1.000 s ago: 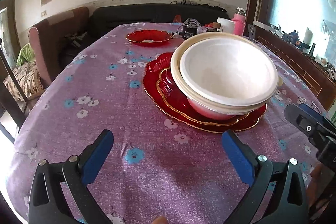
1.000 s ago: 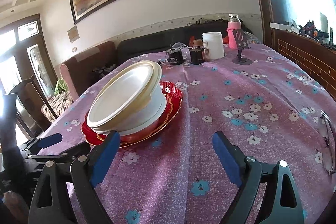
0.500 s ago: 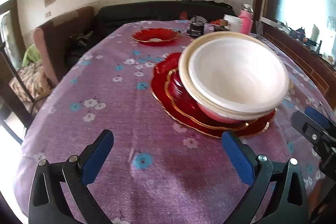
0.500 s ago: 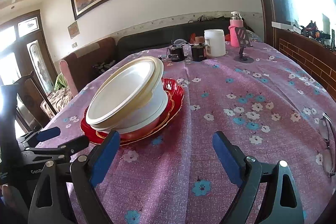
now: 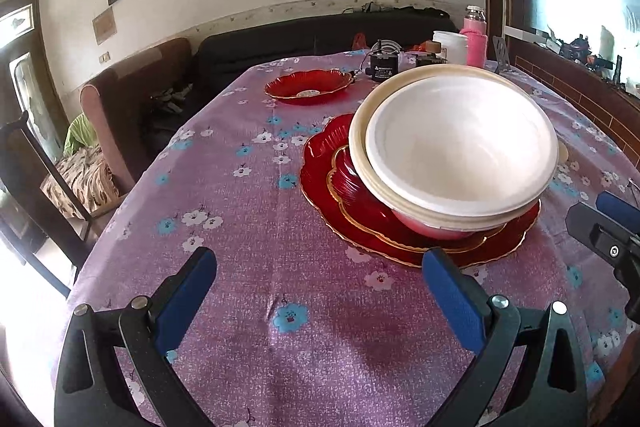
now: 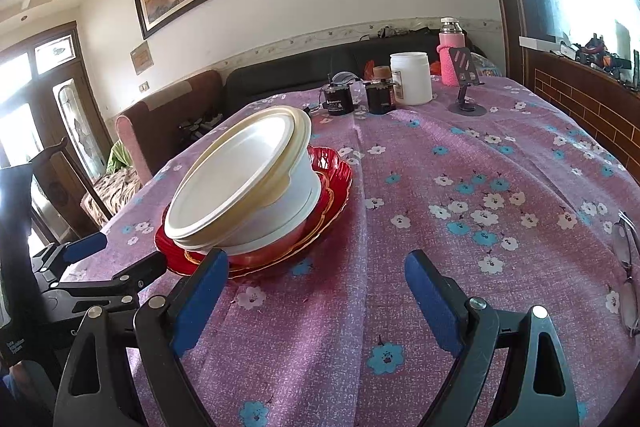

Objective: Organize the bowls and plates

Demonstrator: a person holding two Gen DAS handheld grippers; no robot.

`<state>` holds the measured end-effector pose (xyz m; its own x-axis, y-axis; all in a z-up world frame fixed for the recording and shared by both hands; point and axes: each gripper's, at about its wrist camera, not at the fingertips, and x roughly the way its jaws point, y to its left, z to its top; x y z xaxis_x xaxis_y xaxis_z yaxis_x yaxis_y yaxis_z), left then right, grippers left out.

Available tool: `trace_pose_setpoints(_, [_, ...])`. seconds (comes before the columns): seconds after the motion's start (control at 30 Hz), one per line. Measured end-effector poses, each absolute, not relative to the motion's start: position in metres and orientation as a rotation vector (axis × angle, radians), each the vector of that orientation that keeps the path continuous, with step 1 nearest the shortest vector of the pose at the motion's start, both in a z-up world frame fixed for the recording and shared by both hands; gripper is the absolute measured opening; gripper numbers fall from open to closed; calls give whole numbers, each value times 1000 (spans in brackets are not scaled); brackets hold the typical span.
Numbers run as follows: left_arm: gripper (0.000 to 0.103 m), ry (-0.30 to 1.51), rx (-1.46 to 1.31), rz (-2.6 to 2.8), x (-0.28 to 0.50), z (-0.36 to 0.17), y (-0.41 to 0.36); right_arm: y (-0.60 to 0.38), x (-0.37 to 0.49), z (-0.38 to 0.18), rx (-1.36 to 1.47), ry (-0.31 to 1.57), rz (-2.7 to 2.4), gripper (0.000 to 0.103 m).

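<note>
A tilted stack of white and cream bowls [image 5: 460, 147] [image 6: 244, 179] rests on nested red plates with gold rims [image 5: 332, 187] [image 6: 336, 183] on the purple flowered tablecloth. A separate red scalloped plate [image 5: 308, 85] lies farther back on the table. My left gripper [image 5: 320, 291] hovers open over the cloth, just short of the red plates, with nothing between its fingers. My right gripper [image 6: 316, 287] is open too, empty, to the right of the stack. The left gripper [image 6: 92, 267] shows at the left edge of the right wrist view.
At the table's far end stand a white jar [image 6: 412, 77], a pink bottle [image 6: 452, 55], two small black devices [image 6: 340, 99] and a phone stand [image 6: 466, 83]. Eyeglasses [image 6: 626, 267] lie at the right edge. A sofa [image 5: 132, 99] and chair sit beyond the left side.
Both grippers stay open and empty. The left view has shifted slightly back and up, so the stack appears a little farther right; the right view is nearly unchanged.
</note>
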<state>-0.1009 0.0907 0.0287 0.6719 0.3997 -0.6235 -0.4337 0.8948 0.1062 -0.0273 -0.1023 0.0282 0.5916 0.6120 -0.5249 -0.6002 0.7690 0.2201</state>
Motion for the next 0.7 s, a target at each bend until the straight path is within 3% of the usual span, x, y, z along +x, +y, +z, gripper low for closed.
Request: trace_pose_setpoints(0.7, [103, 703, -76, 453, -101, 27, 93, -103, -28, 28, 22, 620, 699, 93])
